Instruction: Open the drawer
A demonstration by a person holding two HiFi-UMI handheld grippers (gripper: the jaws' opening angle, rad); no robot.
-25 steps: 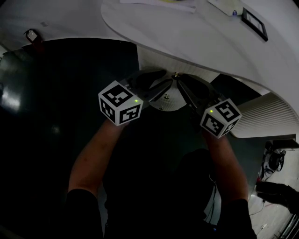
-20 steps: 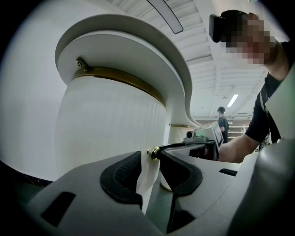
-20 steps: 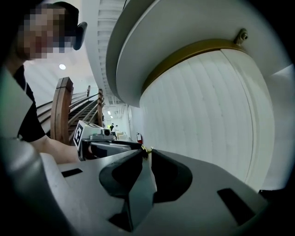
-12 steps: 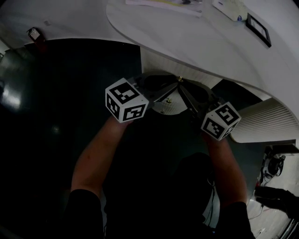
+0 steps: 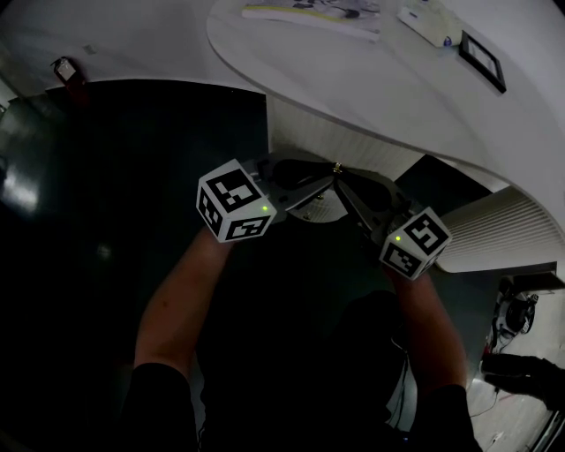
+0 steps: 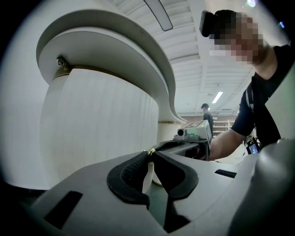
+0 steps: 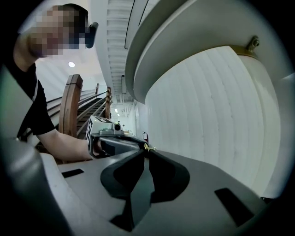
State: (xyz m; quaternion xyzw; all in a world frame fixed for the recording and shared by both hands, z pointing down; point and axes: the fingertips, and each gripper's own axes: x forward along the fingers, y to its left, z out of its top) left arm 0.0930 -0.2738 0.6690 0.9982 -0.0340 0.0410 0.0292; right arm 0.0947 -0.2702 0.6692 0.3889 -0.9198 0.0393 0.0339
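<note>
A dark floor (image 5: 106,221) is seen under a white curved counter (image 5: 371,79). On the counter top, well back from its edge, lie a stack of papers (image 5: 313,16), a small pale box (image 5: 428,25) and a black frame (image 5: 482,53). The drawer (image 5: 353,141) is set under the counter's overhang. Its rounded, ribbed white front is shaded by the wide lip above it. A small brass knob (image 5: 336,167) is fixed at the middle of that front.

The knob is approached from both sides at once. The left gripper (image 5: 325,181) and the right gripper (image 5: 343,182) are held level with their tips nearly meeting, so each crowds the other at the knob. Both pairs of jaws have just been closing. The left jaws are seen pressed together on the knob, and the right jaws are drawn in on it as well. How firmly the right jaws bear on it is hard to judge, since only a glint of brass shows at their tips.

A pale rounded shape (image 5: 320,208) is visible below the knob between the two grippers. What it is cannot be made out. A second ribbed white unit (image 5: 503,229) stands to the right. A wooden stair rail (image 7: 71,106) is seen in the background of the right gripper view.
</note>
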